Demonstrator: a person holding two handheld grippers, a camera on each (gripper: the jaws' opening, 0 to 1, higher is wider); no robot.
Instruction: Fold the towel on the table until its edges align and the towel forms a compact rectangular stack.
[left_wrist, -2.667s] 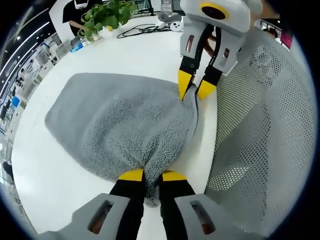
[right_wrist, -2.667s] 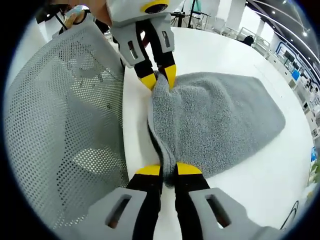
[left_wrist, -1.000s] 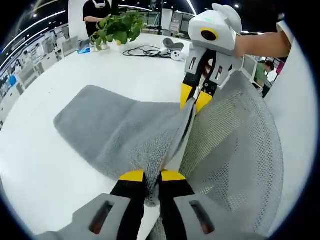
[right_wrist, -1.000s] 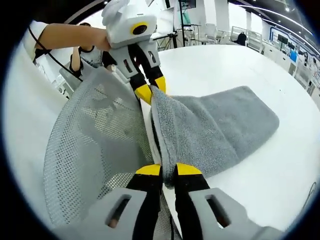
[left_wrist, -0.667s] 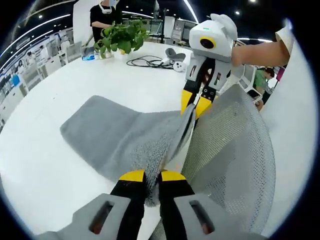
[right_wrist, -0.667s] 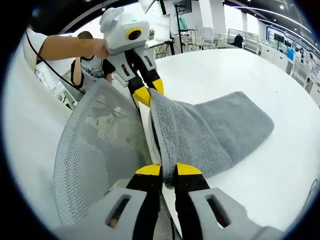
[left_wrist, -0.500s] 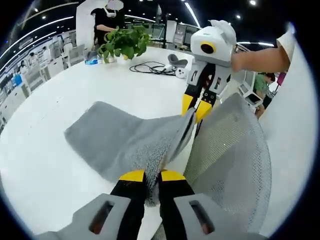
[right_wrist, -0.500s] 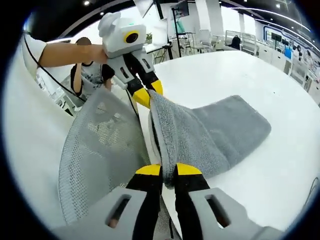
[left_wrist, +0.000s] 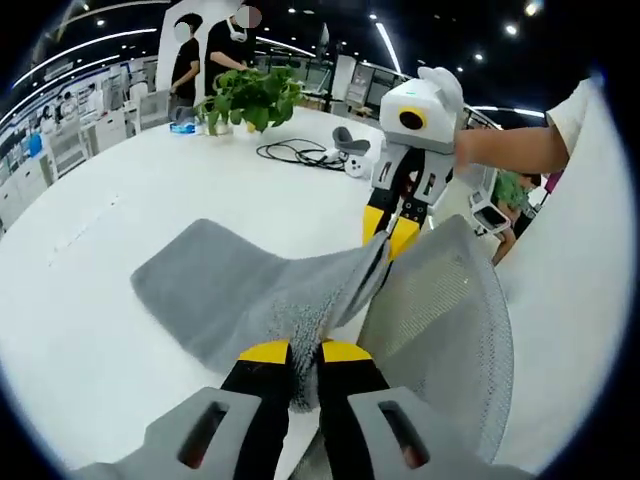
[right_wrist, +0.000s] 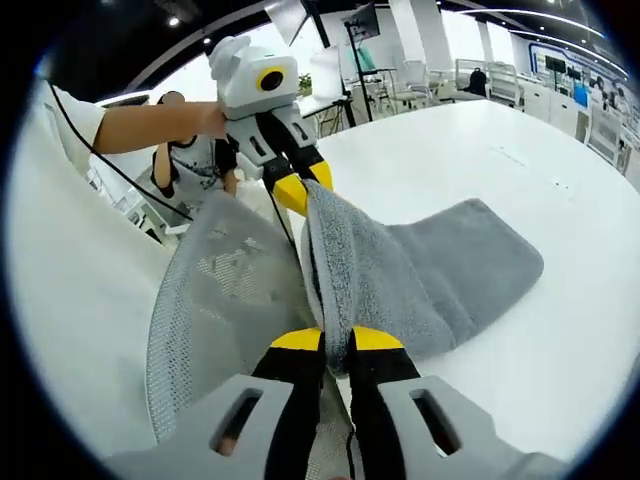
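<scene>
**A:** So where is the towel?

**B:** The grey towel (left_wrist: 240, 290) is half raised. Its near edge is lifted above the white table (left_wrist: 90, 250), stretched between the two grippers, while its far part lies flat on the tabletop. In the right gripper view the towel (right_wrist: 430, 270) hangs in a doubled fold, so how many layers are pinched is hard to tell.

**A:** And the grippers?

**B:** In the left gripper view, the left gripper (left_wrist: 305, 352) has its yellow-tipped jaws pressed together on one corner of the lifted edge. The right gripper (left_wrist: 390, 222) pinches the other corner farther off. The right gripper view mirrors this: right gripper (right_wrist: 336, 340) clamped on cloth at the bottom, left gripper (right_wrist: 302, 185) gripping the far corner. The cloth between each pair of tips hides the corners themselves.

**A:** What surrounds it?

**B:** A grey mesh chair back (left_wrist: 450, 320) stands just beside the table edge, partly covered by the towel. A potted plant (left_wrist: 250, 95) and a dark cable (left_wrist: 300, 152) sit well away on the table. The person's forearm (left_wrist: 510, 145) is cut off at the edge.
</scene>
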